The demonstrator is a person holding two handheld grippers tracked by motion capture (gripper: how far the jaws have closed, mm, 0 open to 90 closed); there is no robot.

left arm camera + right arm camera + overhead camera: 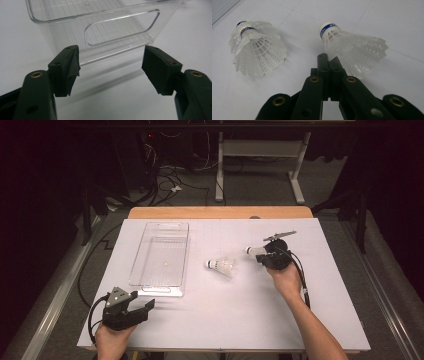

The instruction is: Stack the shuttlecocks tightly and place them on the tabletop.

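Note:
A white shuttlecock (pixel 352 47) with a blue-banded cork lies just ahead of my right gripper (pixel 327 58), whose jaws are shut flat together. The tips touch the edge of its feather skirt; whether a feather is pinched I cannot tell. In the high view this shuttlecock (pixel 254 251) is at the right gripper (pixel 262 255), right of centre. Two nested shuttlecocks (pixel 257 50) rest on the table to its left, mid-table (pixel 222 265). My left gripper (pixel 111 67) stands open and holds nothing, facing the handle end of a clear plastic tray (pixel 120 32). It sits at the table's front left (pixel 142 301).
The clear tray (pixel 162 255) lies lengthwise on the left half of the white table top (pixel 225 315) and has nothing in it. Beyond the table's far wooden edge (pixel 220 212) are cables and a desk frame on the floor.

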